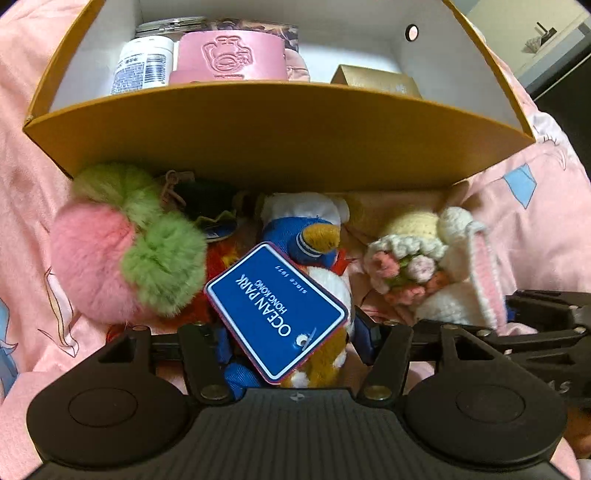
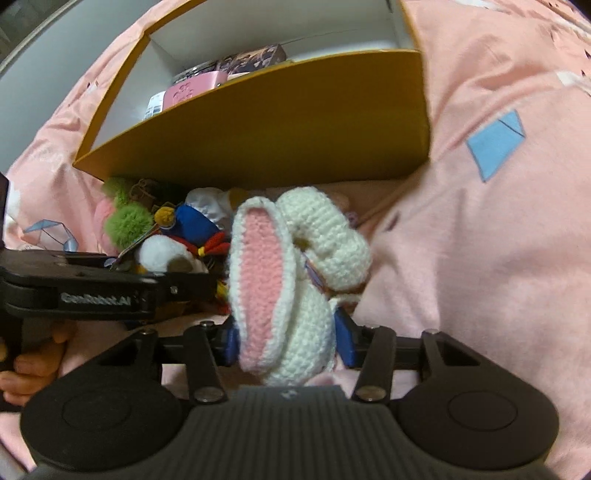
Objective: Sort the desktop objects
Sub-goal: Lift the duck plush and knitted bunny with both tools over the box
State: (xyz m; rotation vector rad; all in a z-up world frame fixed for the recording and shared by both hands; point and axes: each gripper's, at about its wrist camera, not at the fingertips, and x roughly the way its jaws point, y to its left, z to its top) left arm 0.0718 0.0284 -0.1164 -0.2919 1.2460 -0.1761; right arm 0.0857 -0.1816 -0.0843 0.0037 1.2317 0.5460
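Observation:
My left gripper [image 1: 295, 343] is shut on a plush penguin toy [image 1: 325, 280] in blue clothes with a blue "Ocean Park" tag [image 1: 277, 314], just in front of the open orange box [image 1: 258, 136]. My right gripper [image 2: 288, 339] is shut on a white crocheted rabbit [image 2: 291, 280] with pink ears, also seen in the left wrist view [image 1: 454, 269]. The penguin shows in the right wrist view [image 2: 173, 251]. A pink and green furry pompom [image 1: 122, 251] lies to the left of the penguin.
The box holds a pink case [image 1: 232, 55], a white bottle [image 1: 144, 62], a round tin [image 1: 170, 26] and a gold box [image 1: 376, 79]. Everything rests on a pink printed blanket [image 2: 498, 240]. The left gripper's body [image 2: 92, 291] sits close on my right gripper's left.

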